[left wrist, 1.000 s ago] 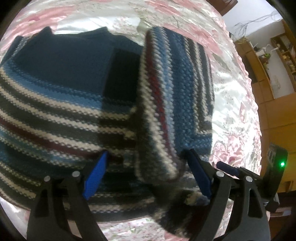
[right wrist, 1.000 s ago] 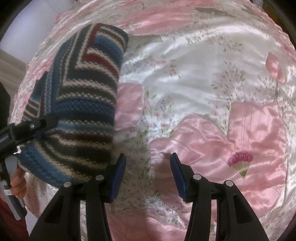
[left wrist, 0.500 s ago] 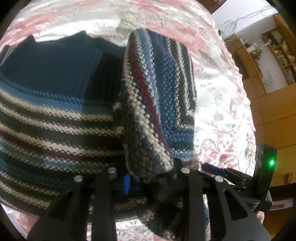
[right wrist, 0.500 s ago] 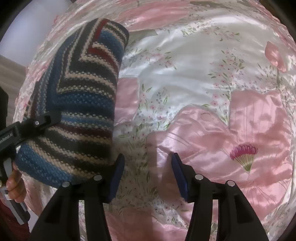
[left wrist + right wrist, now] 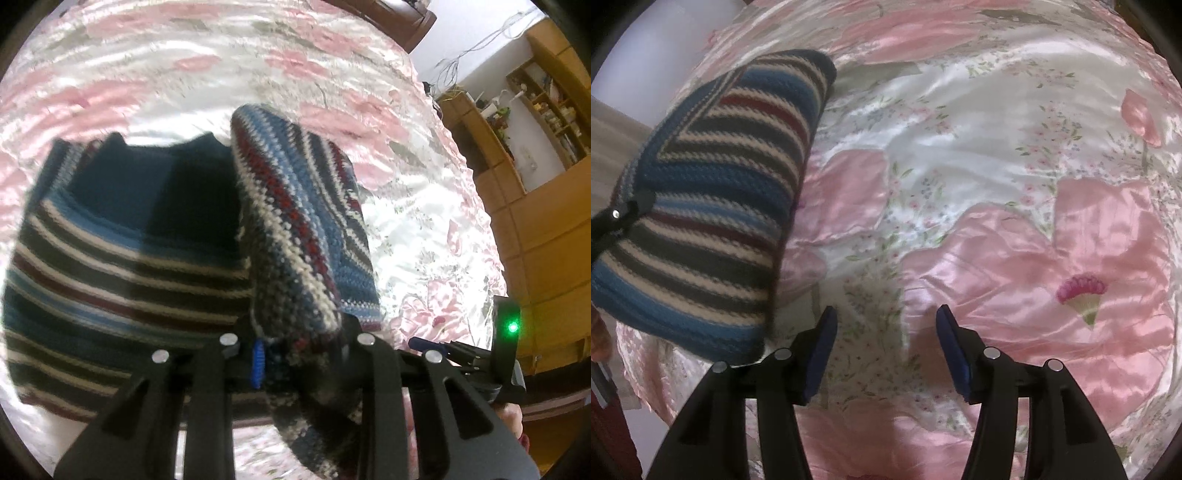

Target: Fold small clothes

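A striped knitted sweater [image 5: 110, 258] in blue, cream, dark grey and maroon lies on the floral satin bedspread [image 5: 424, 221]. My left gripper [image 5: 295, 350] is shut on a folded-over flap of the sweater [image 5: 303, 206], which stands up off the body. In the right wrist view the raised flap of the sweater [image 5: 713, 206] fills the left side, with a black finger of the left gripper [image 5: 617, 218] clamped on its edge. My right gripper [image 5: 884, 350] hangs open over bare bedspread [image 5: 997, 184], to the right of the sweater and holding nothing.
Wooden cabinets and shelves [image 5: 535, 166] stand beyond the bed's right side. A dark wooden headboard [image 5: 399, 18] is at the far end. The other tool's green light [image 5: 512, 326] glows low right. Part of a hand [image 5: 600, 332] shows at the far left.
My left gripper went from open around the flap to shut on it, then lifted it up and back from the sweater body. My right gripper stayed open and barely moved.
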{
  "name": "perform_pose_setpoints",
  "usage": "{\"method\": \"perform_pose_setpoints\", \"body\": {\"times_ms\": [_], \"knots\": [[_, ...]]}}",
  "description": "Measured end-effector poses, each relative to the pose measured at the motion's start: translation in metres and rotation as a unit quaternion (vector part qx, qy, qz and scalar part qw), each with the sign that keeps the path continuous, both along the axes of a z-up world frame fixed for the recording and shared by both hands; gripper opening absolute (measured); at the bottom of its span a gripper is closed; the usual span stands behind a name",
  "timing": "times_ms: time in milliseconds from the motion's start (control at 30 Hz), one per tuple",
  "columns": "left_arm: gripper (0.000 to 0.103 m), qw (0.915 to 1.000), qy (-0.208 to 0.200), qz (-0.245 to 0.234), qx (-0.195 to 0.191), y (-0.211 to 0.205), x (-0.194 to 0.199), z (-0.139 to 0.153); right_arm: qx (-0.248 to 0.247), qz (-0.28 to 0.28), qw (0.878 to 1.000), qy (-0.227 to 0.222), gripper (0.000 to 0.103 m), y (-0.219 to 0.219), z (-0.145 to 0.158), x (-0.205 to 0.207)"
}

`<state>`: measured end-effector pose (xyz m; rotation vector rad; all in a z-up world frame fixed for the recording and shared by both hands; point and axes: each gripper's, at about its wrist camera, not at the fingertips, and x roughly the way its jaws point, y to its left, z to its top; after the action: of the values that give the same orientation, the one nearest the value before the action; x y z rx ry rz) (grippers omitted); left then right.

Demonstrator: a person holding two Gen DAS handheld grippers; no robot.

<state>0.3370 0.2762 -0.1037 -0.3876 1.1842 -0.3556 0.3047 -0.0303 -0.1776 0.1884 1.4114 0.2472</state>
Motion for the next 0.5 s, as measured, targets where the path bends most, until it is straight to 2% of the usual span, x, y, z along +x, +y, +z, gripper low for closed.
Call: {"method": "perform_pose_setpoints", "body": {"times_ms": [167,500], "knots": [[0.025,0.9994,-0.013,-0.004,0.031,0.029,0.003,0.014,0.003,0.010,1.000,-0.002,0.056,0.015,0.001,-0.002],[0.025,0.9960,-0.010,0.041,0.079,0.121,0.003,0.022,0.005,0.033,0.999,0.000,0.057,0.054,-0.007,0.007]]}}
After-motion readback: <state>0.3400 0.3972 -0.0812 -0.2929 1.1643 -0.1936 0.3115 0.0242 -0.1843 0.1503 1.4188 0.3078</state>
